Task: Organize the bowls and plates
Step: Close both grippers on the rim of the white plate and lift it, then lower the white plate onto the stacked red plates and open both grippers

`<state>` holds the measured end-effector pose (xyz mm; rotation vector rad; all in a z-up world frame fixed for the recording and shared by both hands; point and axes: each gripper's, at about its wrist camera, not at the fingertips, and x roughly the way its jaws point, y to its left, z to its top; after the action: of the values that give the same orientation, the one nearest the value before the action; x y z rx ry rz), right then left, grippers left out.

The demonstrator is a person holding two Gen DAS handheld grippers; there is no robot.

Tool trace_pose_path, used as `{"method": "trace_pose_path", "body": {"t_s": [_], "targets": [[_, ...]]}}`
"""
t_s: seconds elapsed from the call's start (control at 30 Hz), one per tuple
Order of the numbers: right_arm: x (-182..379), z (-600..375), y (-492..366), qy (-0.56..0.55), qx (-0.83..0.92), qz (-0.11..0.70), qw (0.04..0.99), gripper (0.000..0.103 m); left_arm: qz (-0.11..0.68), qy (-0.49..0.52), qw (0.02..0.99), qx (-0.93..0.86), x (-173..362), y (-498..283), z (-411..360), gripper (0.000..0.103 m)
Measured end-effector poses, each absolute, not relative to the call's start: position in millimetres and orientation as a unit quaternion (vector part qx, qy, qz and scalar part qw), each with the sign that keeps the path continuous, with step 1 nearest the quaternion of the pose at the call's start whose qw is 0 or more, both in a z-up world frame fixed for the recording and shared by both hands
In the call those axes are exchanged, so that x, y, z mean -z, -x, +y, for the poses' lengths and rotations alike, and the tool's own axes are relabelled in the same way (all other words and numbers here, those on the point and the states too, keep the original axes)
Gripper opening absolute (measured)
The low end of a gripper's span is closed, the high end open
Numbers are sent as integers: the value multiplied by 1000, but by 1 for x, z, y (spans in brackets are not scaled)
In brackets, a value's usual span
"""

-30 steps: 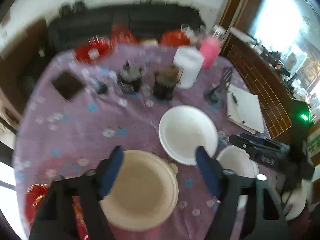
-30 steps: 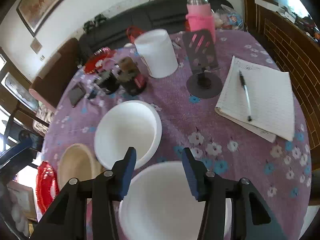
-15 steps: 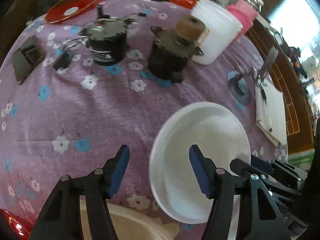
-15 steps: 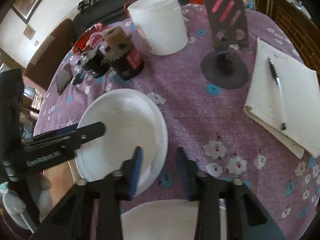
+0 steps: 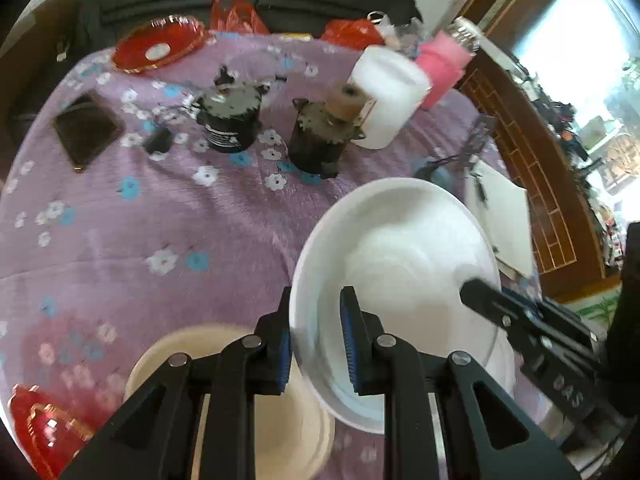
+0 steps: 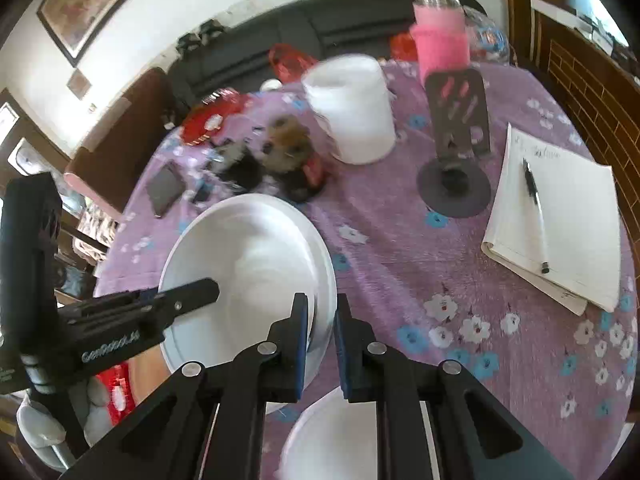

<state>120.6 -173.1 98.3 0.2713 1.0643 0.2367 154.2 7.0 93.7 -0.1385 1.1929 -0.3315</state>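
Note:
A large white plate [image 5: 400, 264] is held off the purple flowered table by both grippers. My left gripper [image 5: 316, 344] is shut on its left rim; my right gripper [image 6: 322, 344] is shut on its right rim [image 6: 324, 280]. The right gripper also shows at the plate's far side in the left wrist view [image 5: 480, 292], and the left gripper shows in the right wrist view [image 6: 192, 294]. A cream bowl [image 5: 248, 400] sits on the table under my left gripper. A second white plate [image 6: 328, 440] lies under my right gripper.
Two dark pots [image 5: 232, 120] [image 5: 320, 140], a white tub [image 5: 388, 96] and a pink bottle [image 6: 440, 44] stand behind. A notebook with a pen [image 6: 560, 220], a black stand [image 6: 456, 152], a phone [image 5: 86, 130] and a red dish [image 5: 160, 42] lie around.
Both grippers have closed on opposite rims of the white plate, which has come up off the table. Before, both were open and the plate lay flat.

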Motion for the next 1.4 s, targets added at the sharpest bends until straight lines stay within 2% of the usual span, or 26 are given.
{"method": "trace_pose_path", "body": {"t_s": [0.17, 0.43, 0.8, 1.03, 1.3, 1.4], "targets": [[-123, -133, -87, -112, -137, 496, 850, 14, 550, 68, 819, 147, -115, -103, 45, 21], [-133, -41, -45, -97, -199, 507, 833, 14, 570, 118, 806, 111, -115, -42, 140, 21], [-97, 102, -7, -36, -258, 534, 804, 14, 550, 142, 823, -1, -93, 11, 270, 21], [-56, 122, -20, -34, -233, 562, 793, 15, 567, 151, 809, -6, -55, 6, 288, 21], [-42, 121, -28, -45, -222, 563, 795, 16, 568, 159, 807, -9, -38, -2, 292, 24], [-46, 122, -26, -26, -218, 541, 812, 25, 568, 163, 807, -15, -34, -4, 296, 32]]}}
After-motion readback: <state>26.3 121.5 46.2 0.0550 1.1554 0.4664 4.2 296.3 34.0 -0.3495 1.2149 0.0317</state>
